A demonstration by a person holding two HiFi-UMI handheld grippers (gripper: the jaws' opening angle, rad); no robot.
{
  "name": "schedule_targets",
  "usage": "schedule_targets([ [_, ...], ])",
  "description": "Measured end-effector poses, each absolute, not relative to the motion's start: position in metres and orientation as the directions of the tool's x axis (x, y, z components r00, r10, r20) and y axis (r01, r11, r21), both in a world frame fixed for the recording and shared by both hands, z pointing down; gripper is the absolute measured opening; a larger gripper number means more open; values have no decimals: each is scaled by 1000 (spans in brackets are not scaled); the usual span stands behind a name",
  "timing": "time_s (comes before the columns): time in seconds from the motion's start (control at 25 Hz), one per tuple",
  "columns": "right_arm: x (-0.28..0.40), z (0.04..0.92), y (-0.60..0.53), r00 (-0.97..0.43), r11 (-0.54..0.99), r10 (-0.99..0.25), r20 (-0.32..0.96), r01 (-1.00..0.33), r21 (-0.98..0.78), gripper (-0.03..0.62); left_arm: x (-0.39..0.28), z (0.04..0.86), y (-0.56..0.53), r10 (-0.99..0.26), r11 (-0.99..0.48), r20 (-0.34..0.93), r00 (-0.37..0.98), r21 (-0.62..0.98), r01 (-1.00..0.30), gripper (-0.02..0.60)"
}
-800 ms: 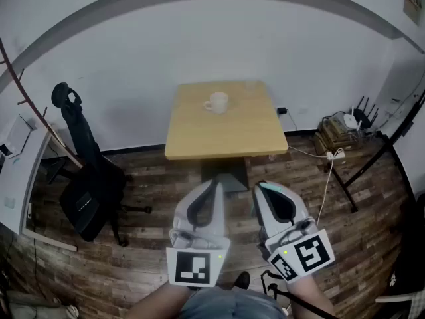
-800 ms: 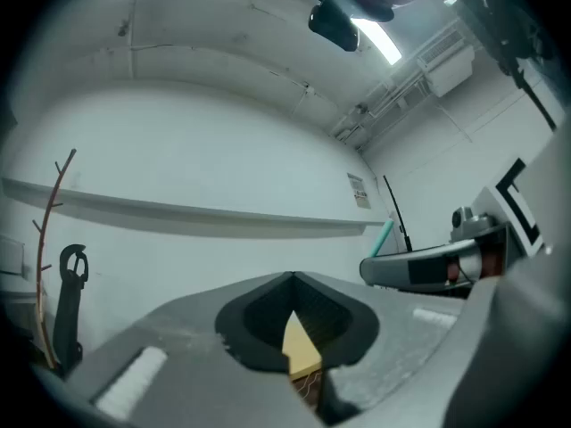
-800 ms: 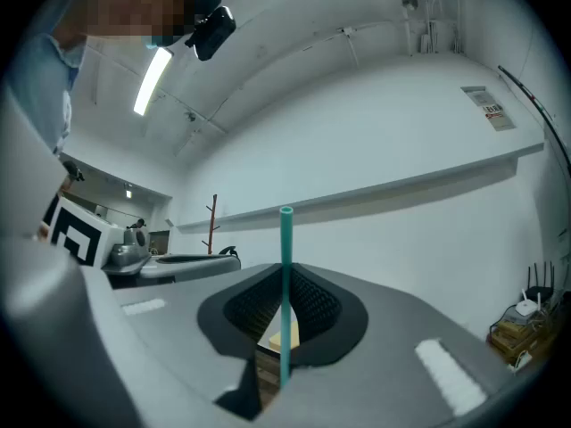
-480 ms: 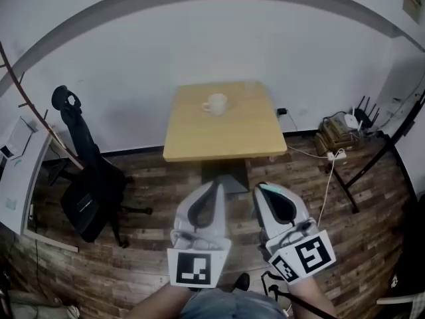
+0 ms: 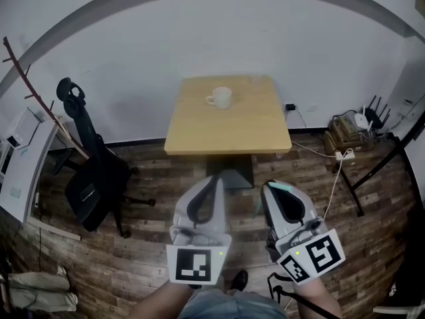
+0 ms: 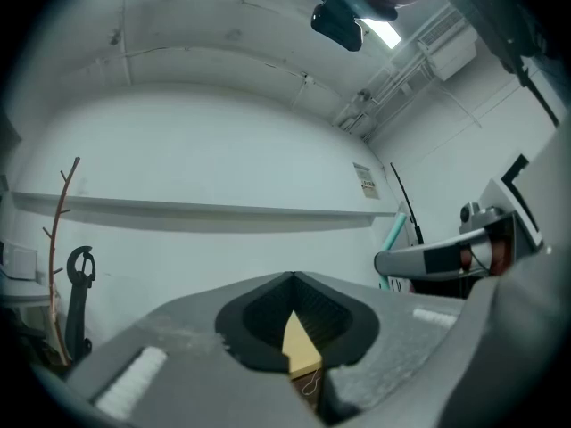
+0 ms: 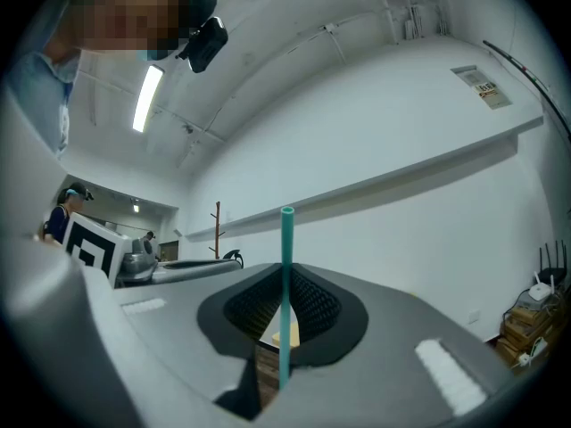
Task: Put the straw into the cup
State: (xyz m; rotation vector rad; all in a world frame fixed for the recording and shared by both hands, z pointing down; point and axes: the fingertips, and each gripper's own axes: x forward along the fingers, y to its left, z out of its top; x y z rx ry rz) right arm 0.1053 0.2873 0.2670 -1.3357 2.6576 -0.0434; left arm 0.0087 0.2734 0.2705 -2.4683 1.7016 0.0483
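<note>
A person stands back from a square wooden tabletop (image 5: 229, 130), a claw in each hand, with open plank floor (image 5: 133, 258) between the claws and the tabletop's near edge. The tabletop's far edge runs along a white wall (image 5: 219, 38), and both of its sides are open. One white cup (image 5: 219, 98) stands near that far edge, a little left of the middle, with bare wood all round it.

The right claw (image 5: 273, 186) is closed on the single teal straw (image 7: 287, 239), which stands upright between the jaws and rises above them. It is well short of the cup. The left claw (image 5: 214, 180) is closed tip to tip with nothing in it. Each of the two claws carries one cube of black-and-white square markers, left (image 5: 193, 266) and right (image 5: 311, 258).

A black office chair (image 5: 93, 181) stands left of the tabletop, well apart from it. On the floor to the right sit a router (image 5: 364, 119) and a white power strip (image 5: 340, 155) with trailing cable.

A small wall notice (image 6: 364, 179) is too small to read.
</note>
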Motion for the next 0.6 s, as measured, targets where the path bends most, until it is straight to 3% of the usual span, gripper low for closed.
schedule_targets([
  [0.6,95,294,174,-595,599,-800,-76,-785,-156,34,-3,301,157,-935,-345,-60,349,-72,-936,18],
])
